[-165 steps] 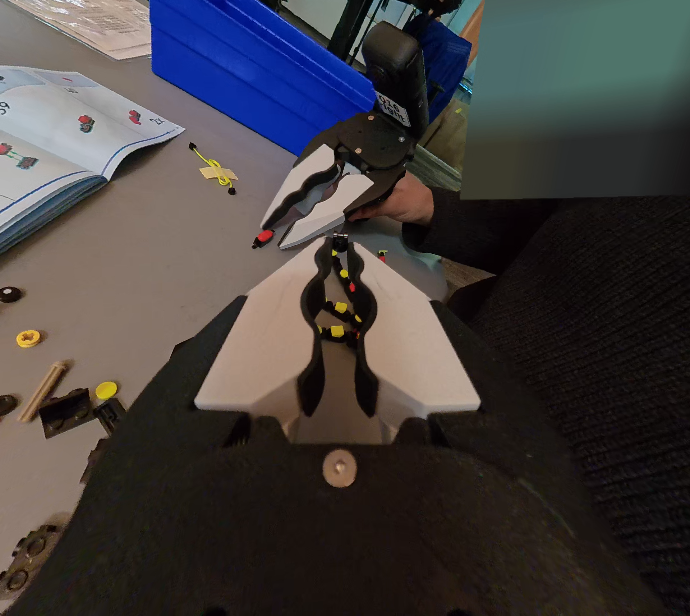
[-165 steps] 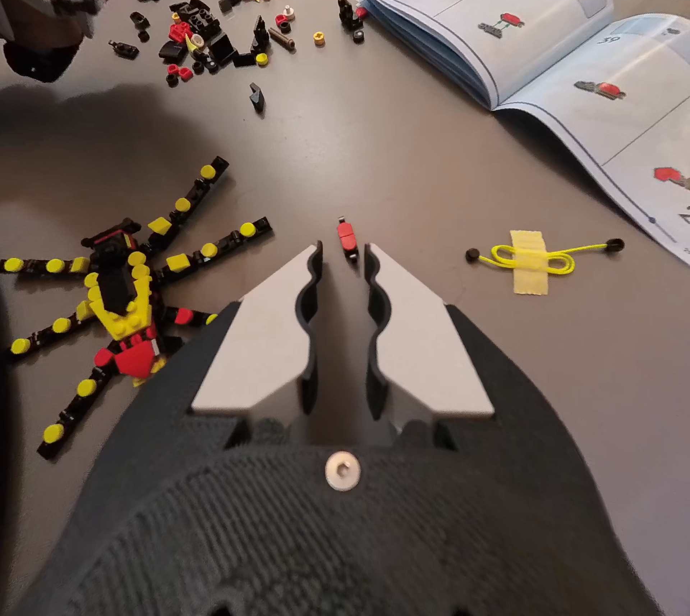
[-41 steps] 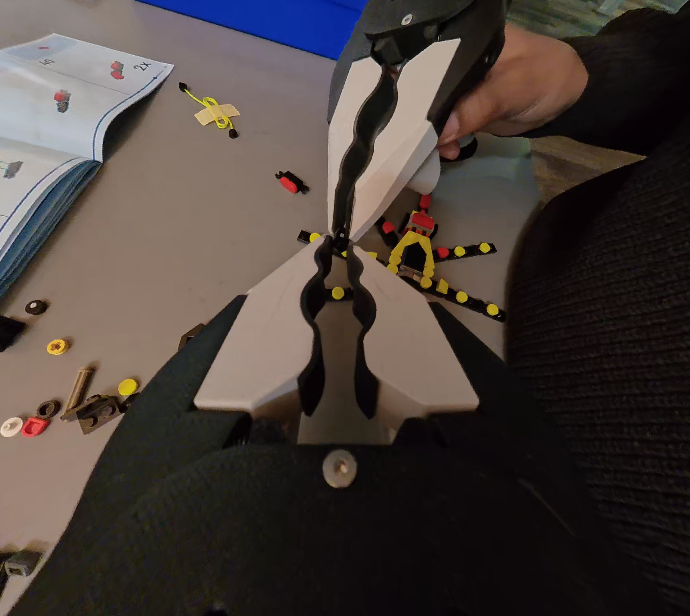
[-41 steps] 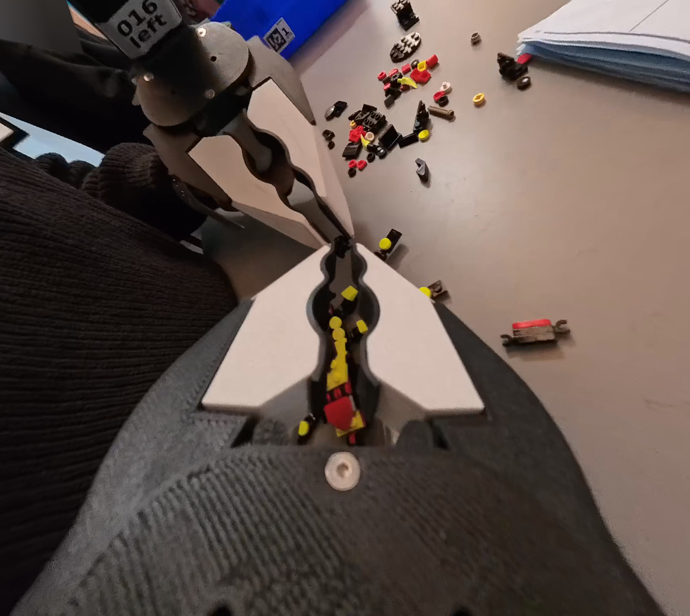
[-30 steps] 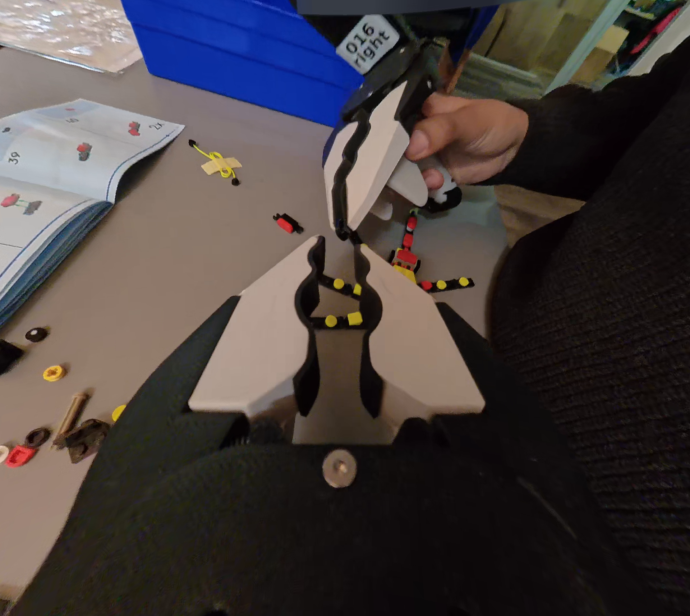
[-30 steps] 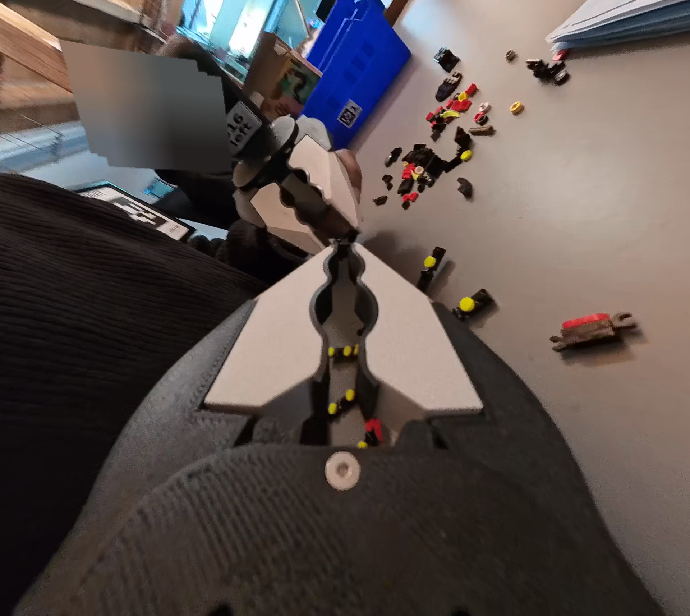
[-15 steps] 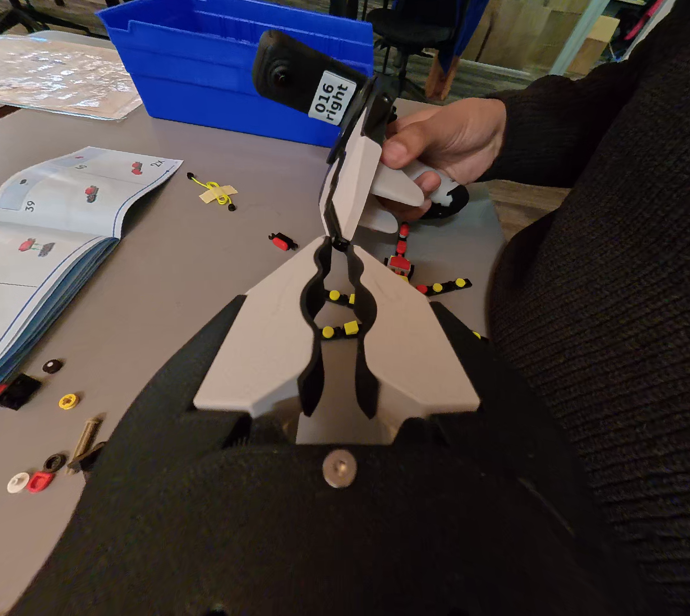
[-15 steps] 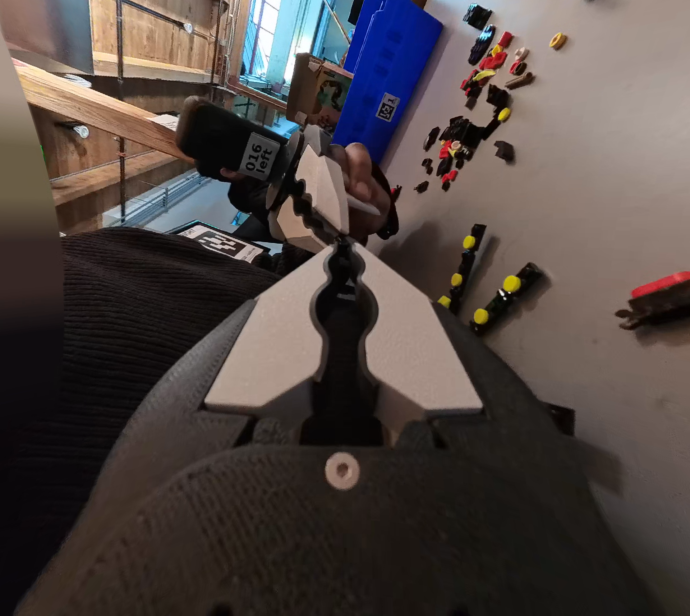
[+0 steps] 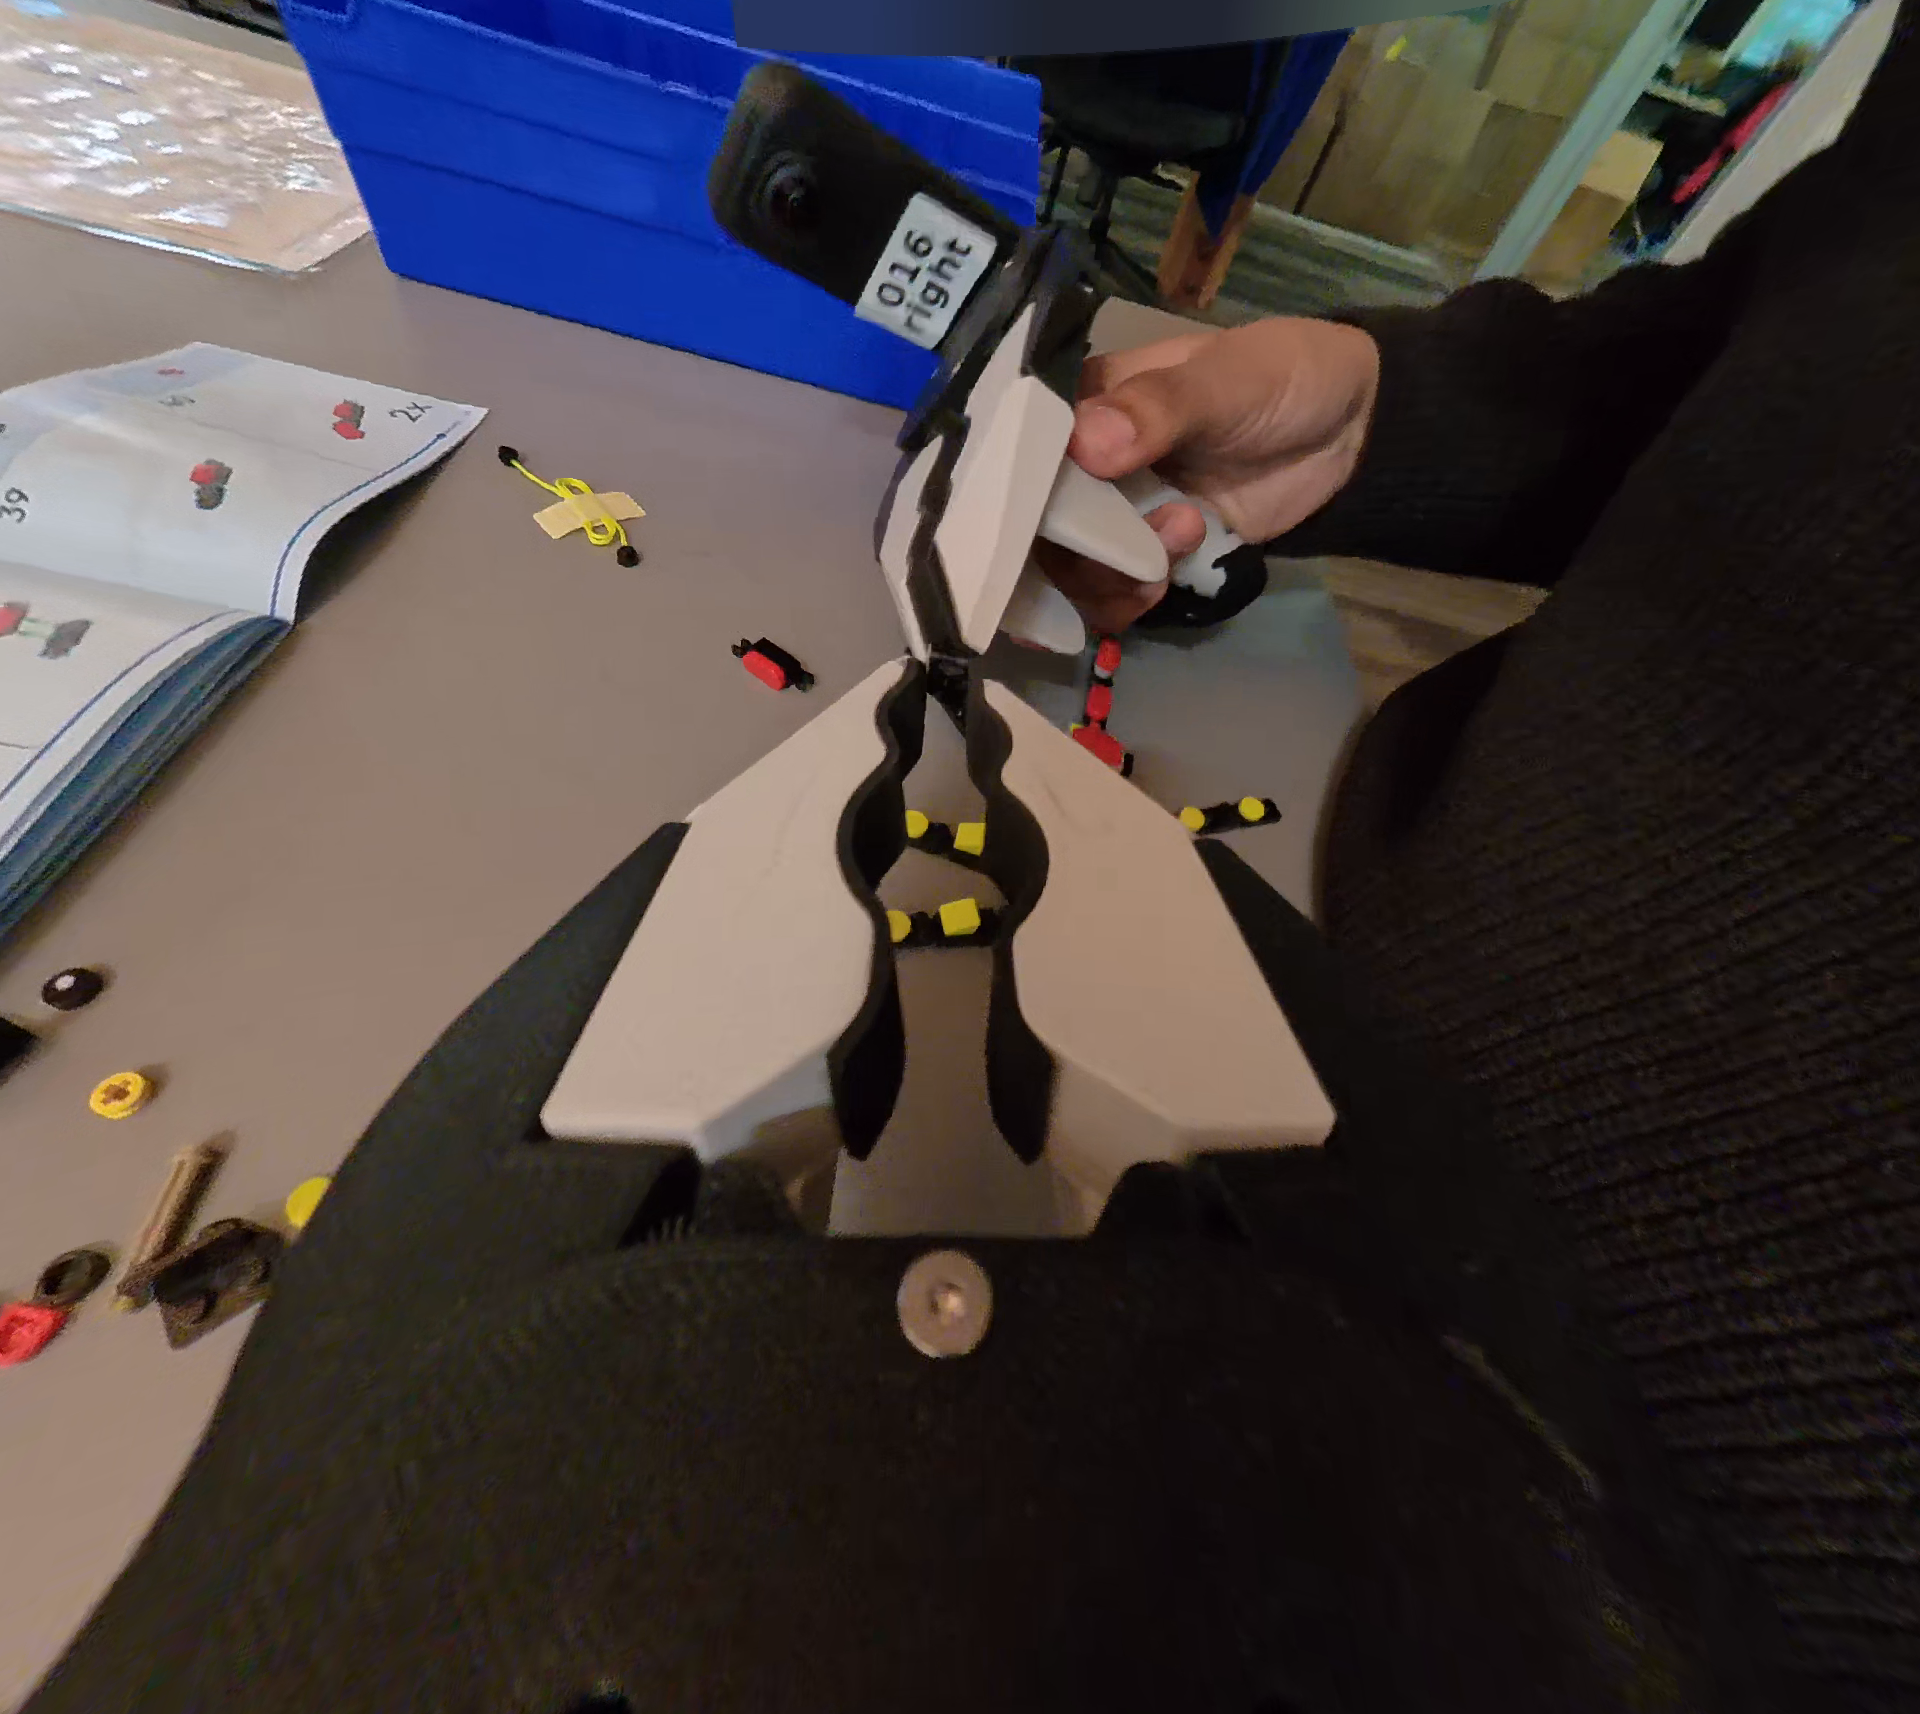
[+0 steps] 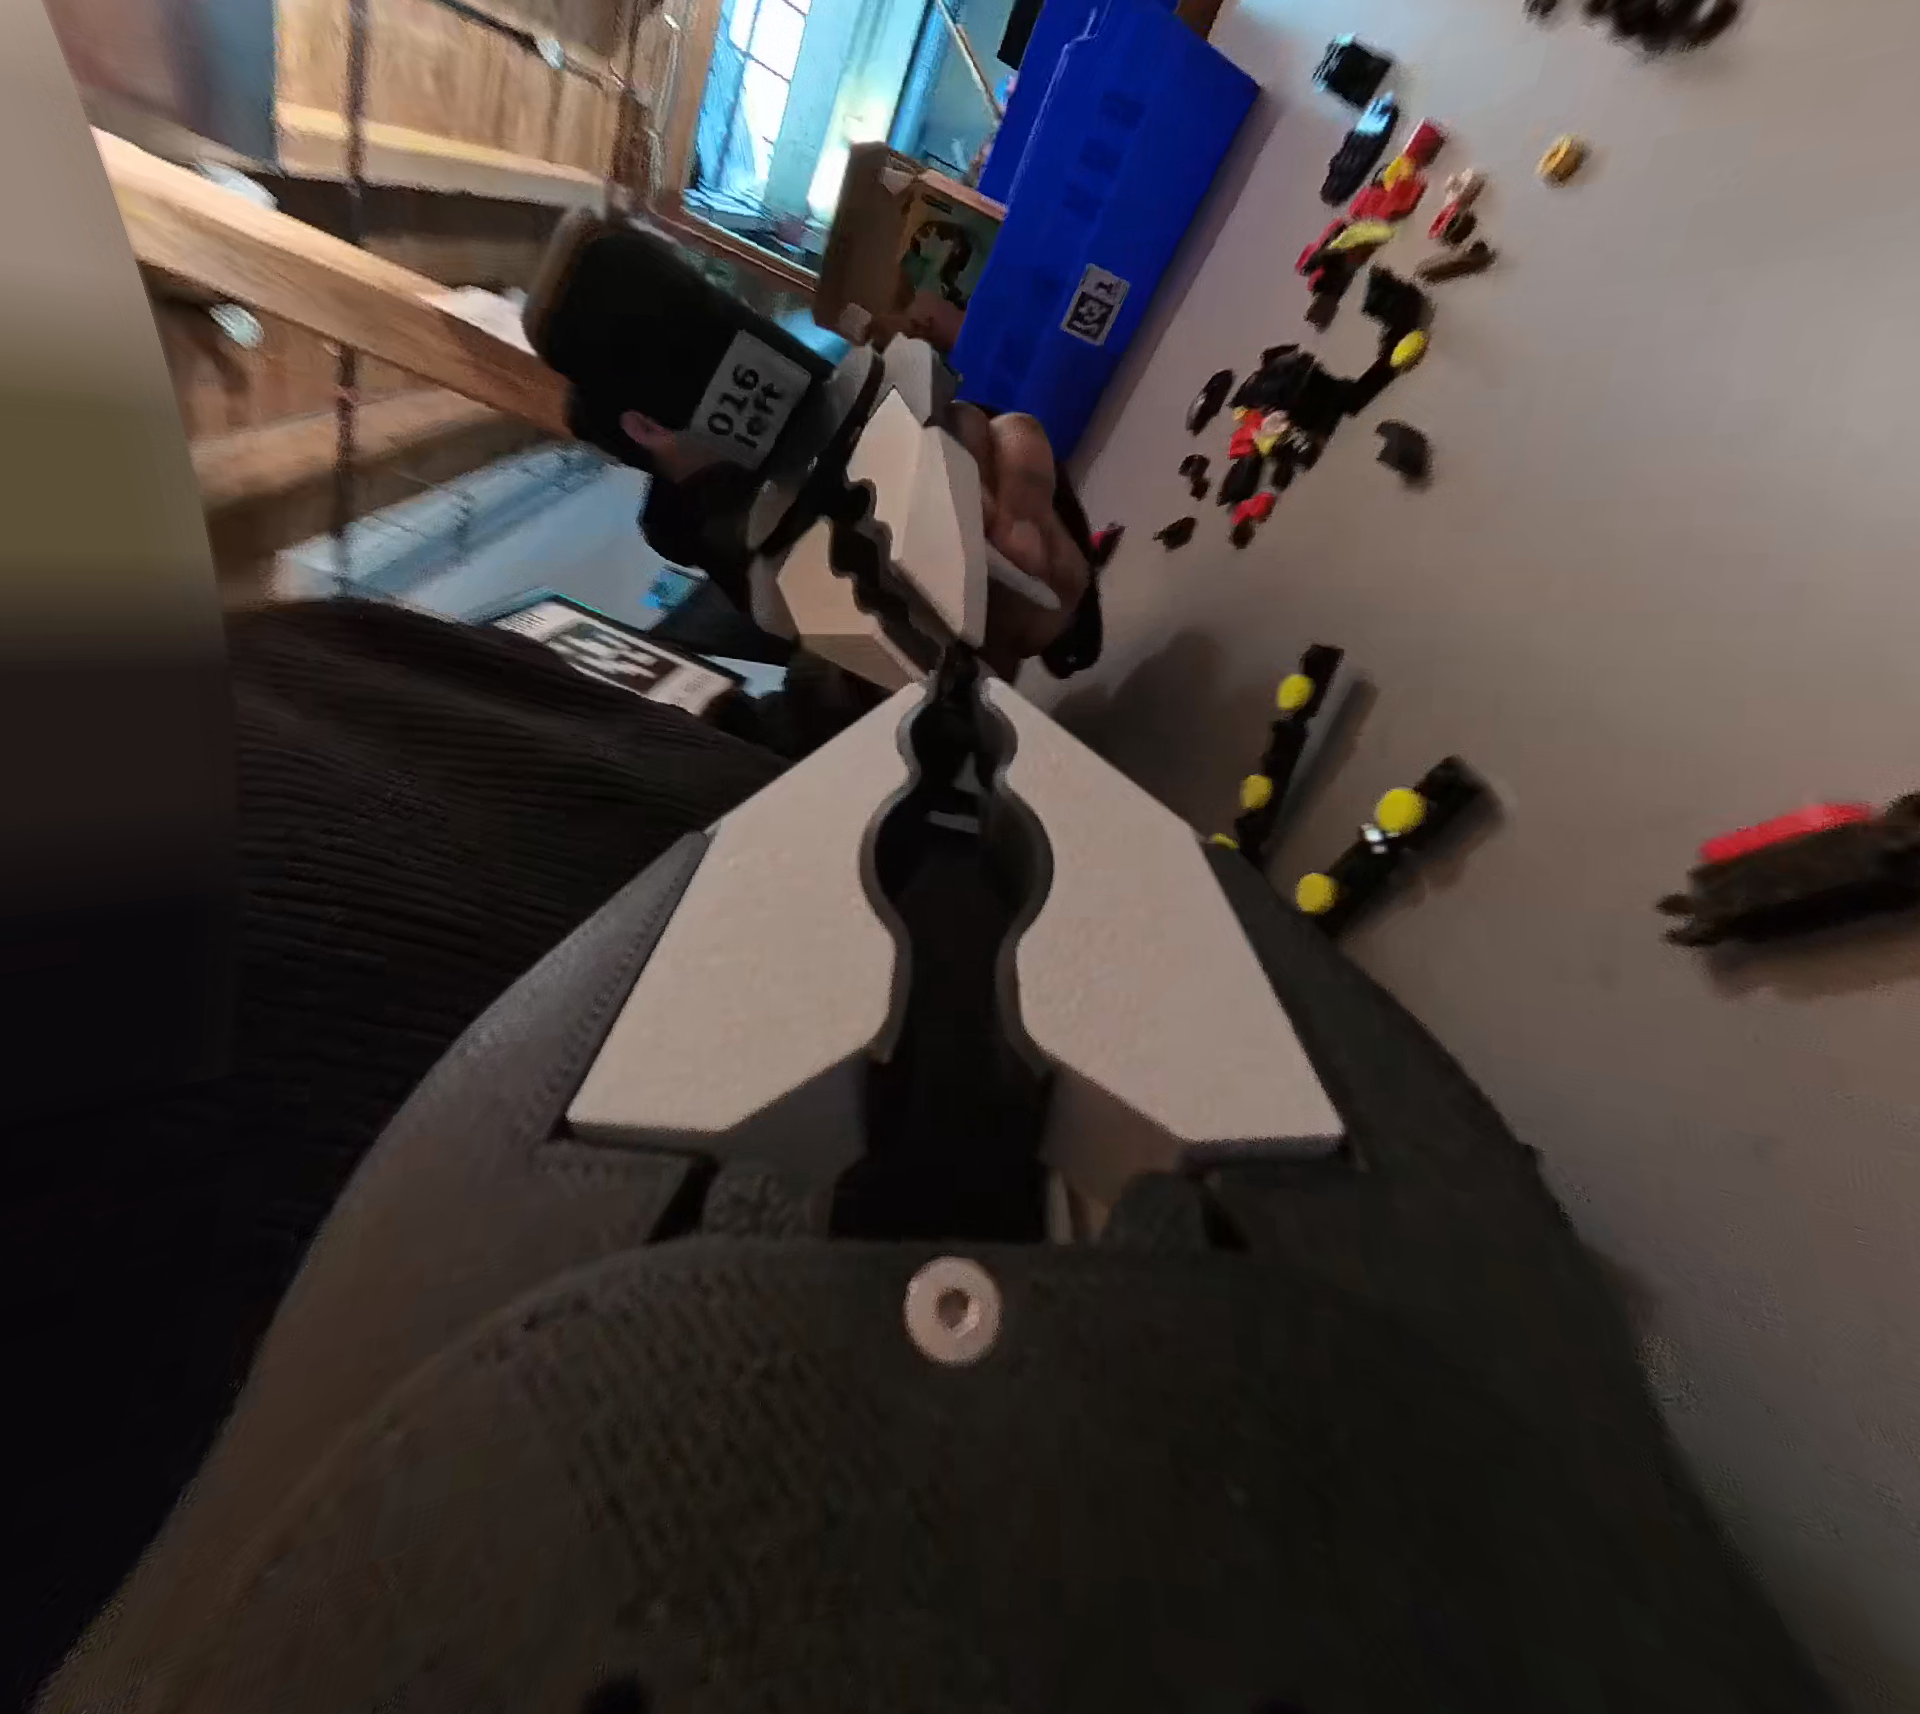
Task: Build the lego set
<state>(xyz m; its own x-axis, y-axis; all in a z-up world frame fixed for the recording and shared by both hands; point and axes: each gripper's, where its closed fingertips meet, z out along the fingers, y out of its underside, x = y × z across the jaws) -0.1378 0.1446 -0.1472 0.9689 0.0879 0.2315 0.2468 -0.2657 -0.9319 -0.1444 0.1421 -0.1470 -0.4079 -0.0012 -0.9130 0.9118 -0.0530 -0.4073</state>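
- Above the grey table [image 9: 436, 791], near its front edge, left gripper [image 9: 943, 677] and right gripper [image 9: 935, 641] meet tip to tip, both lifted clear of the surface.
- Small black lego piece [image 9: 948, 685] sits right at the meeting point. Left gripper's tips are pinched onto it; gap further back between the fingers is just the scalloped profile.
- Right gripper [image 10: 951, 698], in its own view, also has its tips closed together on the same dark bit [image 10: 954, 696]. Blur there, so whether it's one part or two being mated I can't tell.
- Left gripper [image 10: 925, 625] comes in from above-left in that view, roughly at right angles to the right one.
- Rest of the set is on the table: black beams with yellow pins [image 9: 940, 921] under the left fingers, red-and-black sub-assembly [image 9: 1096, 719] just beyond, loose red/black/yellow parts [image 10: 1320, 407] well apart, open instruction booklet [image 9: 145, 542] to the left, blue bin [image 9: 582, 147] behind.
- Step looks like a mid-air join or hand-over of the small piece; build is early, most parts still loose.
- To do it well: keep both grips firm, push straight along the stud/pin axis, no twist. Release one side only once the part seats.
- Risk: tiny part, tip-only hold, so it could pop out sideways and drop off the table edge.
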